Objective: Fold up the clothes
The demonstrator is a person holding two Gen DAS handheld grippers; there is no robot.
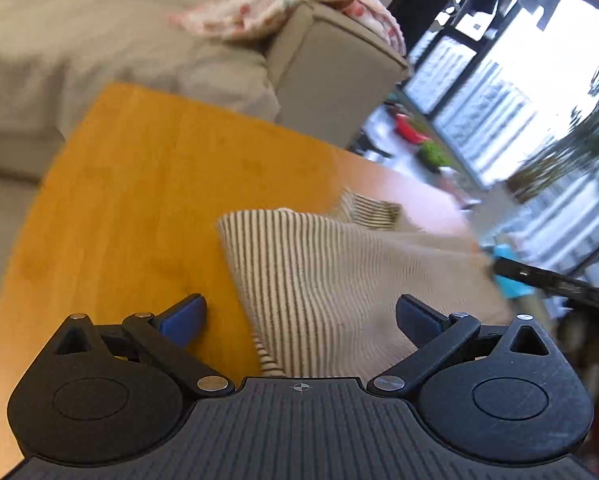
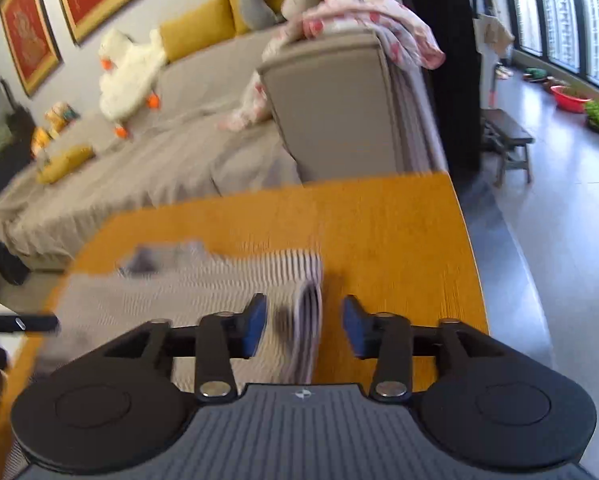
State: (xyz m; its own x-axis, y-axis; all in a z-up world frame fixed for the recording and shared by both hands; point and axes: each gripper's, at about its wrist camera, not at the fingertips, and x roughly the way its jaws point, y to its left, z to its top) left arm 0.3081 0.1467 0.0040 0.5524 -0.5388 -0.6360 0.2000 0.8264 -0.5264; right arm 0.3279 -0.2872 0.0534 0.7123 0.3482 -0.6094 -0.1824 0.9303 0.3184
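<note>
— Striped beige-and-dark knit garment (image 1: 319,280) lies on the orange wooden table (image 1: 139,184), and it's already doubled: layered edges (image 2: 309,320) are stacked at one end.

— Tools?

— Left tool (image 1: 301,316) spread wide, holding nothing. Right tool (image 2: 304,324) spread too, straddling that stacked edge.

— Finished?

— Partly folded at least; whether more folds remain, can't tell.

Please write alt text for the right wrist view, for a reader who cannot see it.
The right gripper, jaws open, straddles the folded edge of a striped garment lying on an orange wooden table. Behind stands a grey sofa with a white plush goose.
</note>
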